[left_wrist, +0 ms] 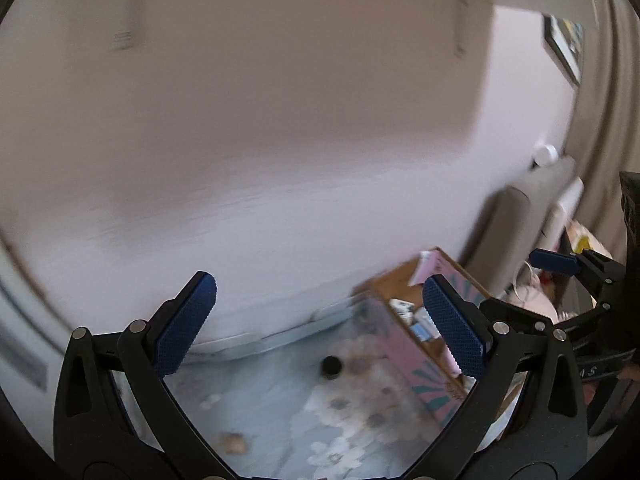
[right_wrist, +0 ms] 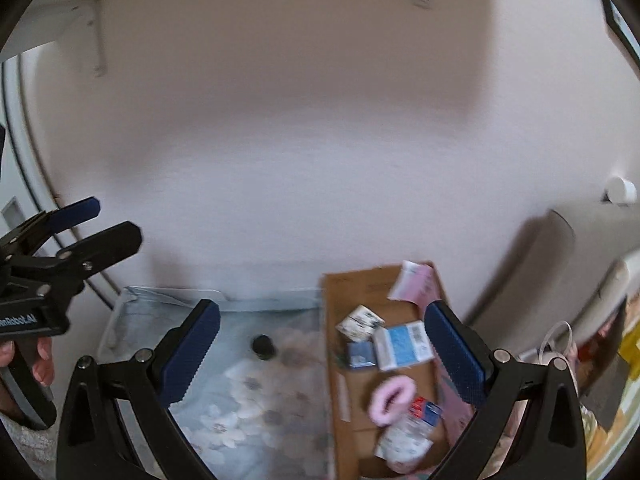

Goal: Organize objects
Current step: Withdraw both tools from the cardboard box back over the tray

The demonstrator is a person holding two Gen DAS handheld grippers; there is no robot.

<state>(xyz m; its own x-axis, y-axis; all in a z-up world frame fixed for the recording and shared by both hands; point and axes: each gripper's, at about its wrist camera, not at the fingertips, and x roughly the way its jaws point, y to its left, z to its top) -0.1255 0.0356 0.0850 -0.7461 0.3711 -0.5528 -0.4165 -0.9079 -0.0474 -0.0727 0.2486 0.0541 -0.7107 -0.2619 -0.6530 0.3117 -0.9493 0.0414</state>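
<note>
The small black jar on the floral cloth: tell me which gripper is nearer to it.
Probably left, though it's close. The left gripper frames the black jar nearly centered; the right gripper has it toward its left finger.

Matt cardboard box (right_wrist: 404, 360) – fluffy pink scrunchie (right_wrist: 390, 398), floral cloth (right_wrist: 248, 400).

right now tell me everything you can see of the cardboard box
The cardboard box is open-topped, brown inside, pink with teal rays outside. It sits on the floral cloth by the white wall. Inside lie small cartons, a blue-and-white packet, a fluffy pink ring and a plastic pack. Neither gripper touches it.
</note>
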